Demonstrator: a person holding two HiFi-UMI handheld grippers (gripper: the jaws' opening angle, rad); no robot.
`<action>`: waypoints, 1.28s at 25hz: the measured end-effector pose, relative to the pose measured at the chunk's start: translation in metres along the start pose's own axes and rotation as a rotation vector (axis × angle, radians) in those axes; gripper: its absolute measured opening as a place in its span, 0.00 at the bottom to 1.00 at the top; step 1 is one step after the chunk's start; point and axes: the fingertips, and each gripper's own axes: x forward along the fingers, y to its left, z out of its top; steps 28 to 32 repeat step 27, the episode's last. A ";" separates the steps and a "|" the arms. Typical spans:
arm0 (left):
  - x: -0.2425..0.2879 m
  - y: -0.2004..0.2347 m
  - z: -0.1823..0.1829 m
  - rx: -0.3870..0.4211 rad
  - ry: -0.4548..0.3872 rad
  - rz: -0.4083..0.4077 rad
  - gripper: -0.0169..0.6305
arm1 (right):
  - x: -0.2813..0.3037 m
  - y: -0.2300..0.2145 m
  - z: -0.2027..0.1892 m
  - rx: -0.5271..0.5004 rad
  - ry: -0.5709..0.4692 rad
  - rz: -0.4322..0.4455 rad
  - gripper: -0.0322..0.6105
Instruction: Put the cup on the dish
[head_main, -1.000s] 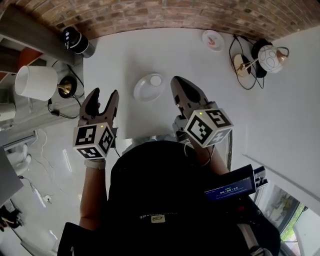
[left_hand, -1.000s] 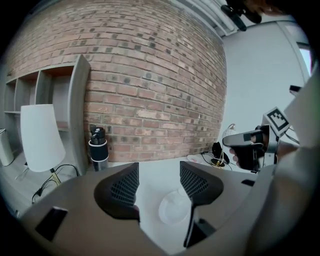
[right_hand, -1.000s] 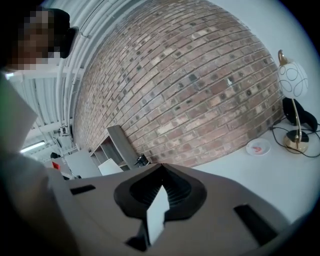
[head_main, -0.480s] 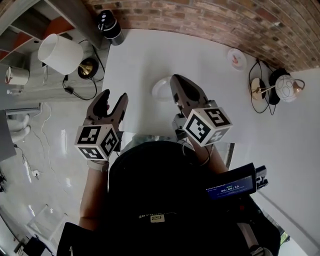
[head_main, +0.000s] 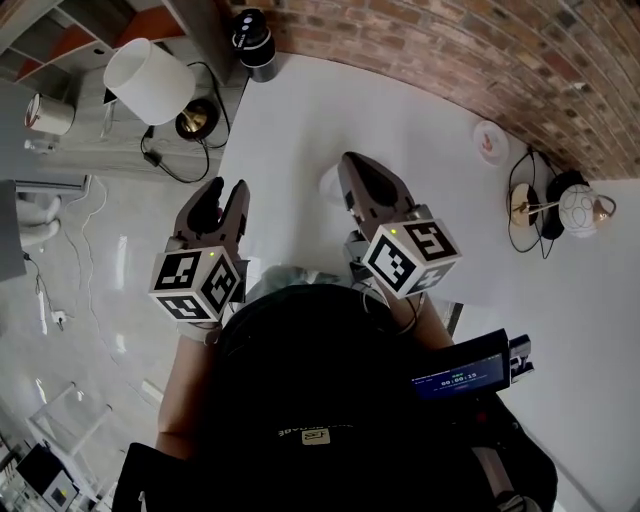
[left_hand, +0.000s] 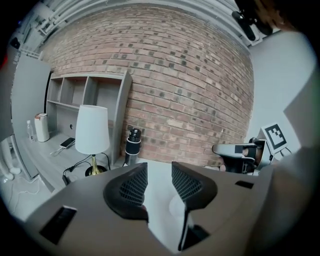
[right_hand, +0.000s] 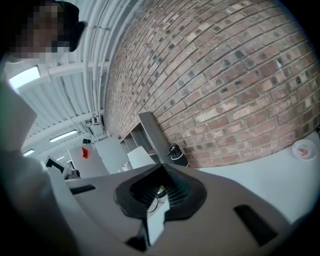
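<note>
Right gripper (right_hand: 160, 175), fingers (right_hand: 189, 197) together, brick wall (right_hand: 225, 90) beyond.

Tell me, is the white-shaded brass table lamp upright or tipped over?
Upright: the white-shaded brass lamp stands on its round base, shade directly above.

**Head view: the surface in front of me.** White matte table top (head_main: 300, 120), its far edge against the red brick wall (head_main: 450, 50). Clock directions are taken from item (a).

- **(a)** White round dish (head_main: 328, 185), near the middle of the top. I can see only part of it.
- **(b)** Black cylindrical device with a white band (head_main: 252, 38), upright at the far left corner, at 11 o'clock.
- **(c)** Small white saucer with a pink centre (head_main: 490, 141), at 2 o'clock, near the wall.
- **(d)** Small lamp with a brass base and white globe (head_main: 578, 210), at 3 o'clock, well apart from (a).
</note>
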 end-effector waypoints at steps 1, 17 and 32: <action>-0.002 0.002 0.001 -0.007 -0.009 0.008 0.26 | 0.001 0.003 -0.001 -0.009 0.006 0.011 0.06; -0.003 -0.015 0.008 -0.055 -0.054 -0.043 0.04 | 0.010 0.001 0.000 -0.014 0.033 0.070 0.05; 0.012 -0.028 0.005 -0.047 -0.024 -0.076 0.04 | 0.012 -0.009 0.005 -0.015 0.031 0.078 0.06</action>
